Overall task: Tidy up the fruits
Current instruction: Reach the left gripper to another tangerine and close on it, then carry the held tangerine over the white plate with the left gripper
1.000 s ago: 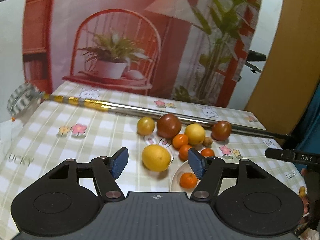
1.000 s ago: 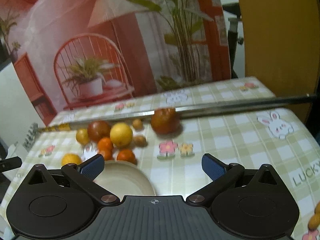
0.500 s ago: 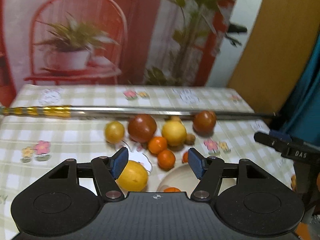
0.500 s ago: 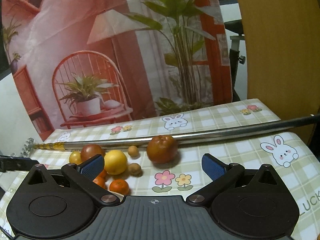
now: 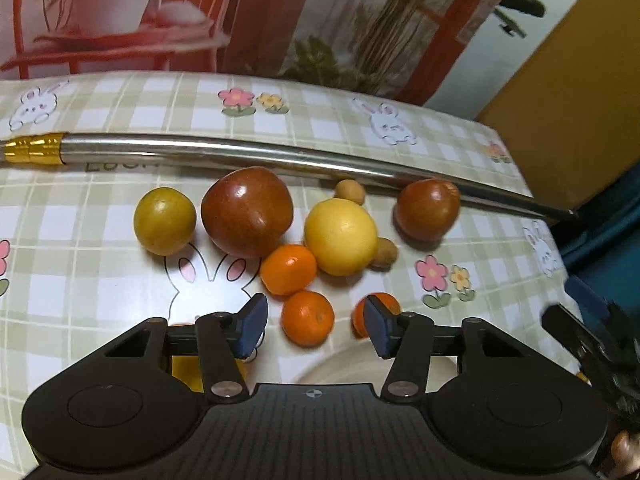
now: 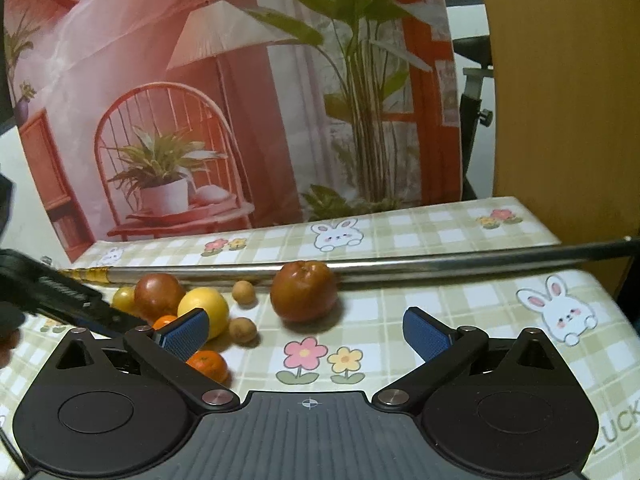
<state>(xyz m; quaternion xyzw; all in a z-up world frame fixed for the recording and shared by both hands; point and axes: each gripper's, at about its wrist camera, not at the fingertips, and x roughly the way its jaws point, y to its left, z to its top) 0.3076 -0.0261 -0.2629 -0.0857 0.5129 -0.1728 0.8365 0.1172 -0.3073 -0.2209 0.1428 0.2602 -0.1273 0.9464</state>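
The fruits sit clustered on the checked tablecloth [image 5: 100,240] just in front of a long metal rod [image 5: 240,152]. In the left wrist view a small mandarin [image 5: 307,317] lies between the spread blue pads of the left gripper [image 5: 312,322], untouched by either; at 12 o'clock from it rests another mandarin [image 5: 289,269], at 1 o'clock a yellow citrus [image 5: 341,237], at 11 o'clock a large dark-red apple [image 5: 247,212], and further toward 10 o'clock a yellow-green plum [image 5: 164,221]. A second red fruit [image 5: 426,210] lies at 2 o'clock, against the rod. Only this view shows the pale plate [image 5: 344,368], at 5 o'clock behind the gripper body; what it holds is hidden. The right wrist view alone shows the right gripper [image 6: 306,332], jaws wide and empty, with that red fruit [image 6: 304,290] at 12 o'clock and a small brown longan [image 6: 242,330] at 10 o'clock. Compared with a second ago, the left gripper has moved forward past the big lemon and the plate, closer to the cluster.
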